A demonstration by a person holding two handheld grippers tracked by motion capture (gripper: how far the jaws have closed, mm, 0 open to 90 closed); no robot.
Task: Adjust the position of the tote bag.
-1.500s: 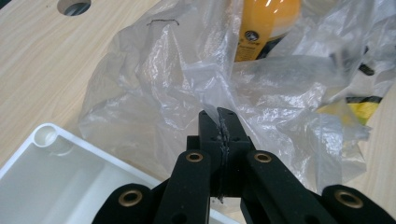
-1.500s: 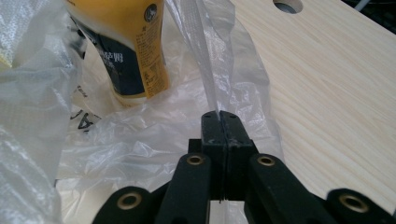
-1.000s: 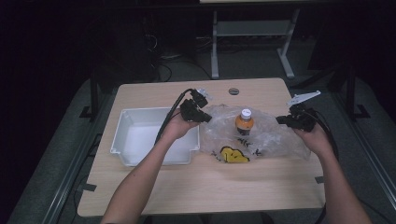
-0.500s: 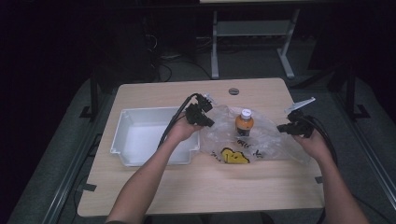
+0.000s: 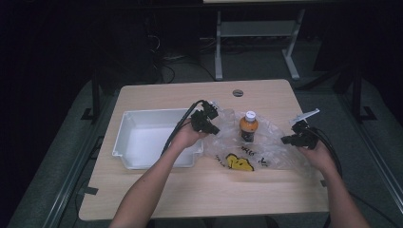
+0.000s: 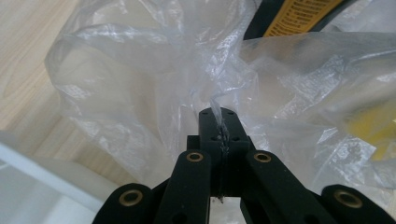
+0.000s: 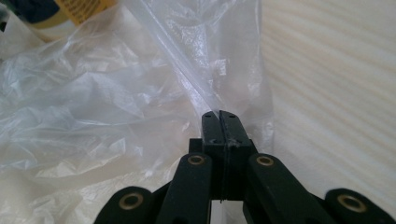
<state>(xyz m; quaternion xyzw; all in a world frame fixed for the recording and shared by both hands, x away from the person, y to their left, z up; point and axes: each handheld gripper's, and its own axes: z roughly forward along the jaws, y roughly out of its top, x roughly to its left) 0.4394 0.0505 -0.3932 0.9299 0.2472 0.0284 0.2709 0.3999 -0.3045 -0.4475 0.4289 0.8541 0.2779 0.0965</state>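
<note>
A clear plastic bag [image 5: 256, 147] with a yellow print lies crumpled on the wooden table [image 5: 190, 190]. An orange bottle [image 5: 248, 125] with a white cap stands upright in it. My left gripper [image 5: 214, 128] is shut on the bag's left edge; film [image 6: 154, 84] is pinched between the jaws at the left gripper's [image 6: 218, 114] tips. My right gripper [image 5: 286, 140] is shut on the bag's right edge, and the right gripper's [image 7: 219, 114] closed jaws pinch a fold of film [image 7: 116, 93]. A yellow-labelled bottle [image 6: 299, 16] shows behind the plastic.
A white rectangular tray [image 5: 126, 135] sits on the left half of the table, just left of my left hand. A small round grommet [image 5: 237, 92] lies near the far edge. Dark floor and a metal stand [image 5: 256, 33] lie beyond the table.
Both hands have sunk toward the table with the bag edges still pinched, the right one more. The bag lies flatter and more spread around the bottle.
</note>
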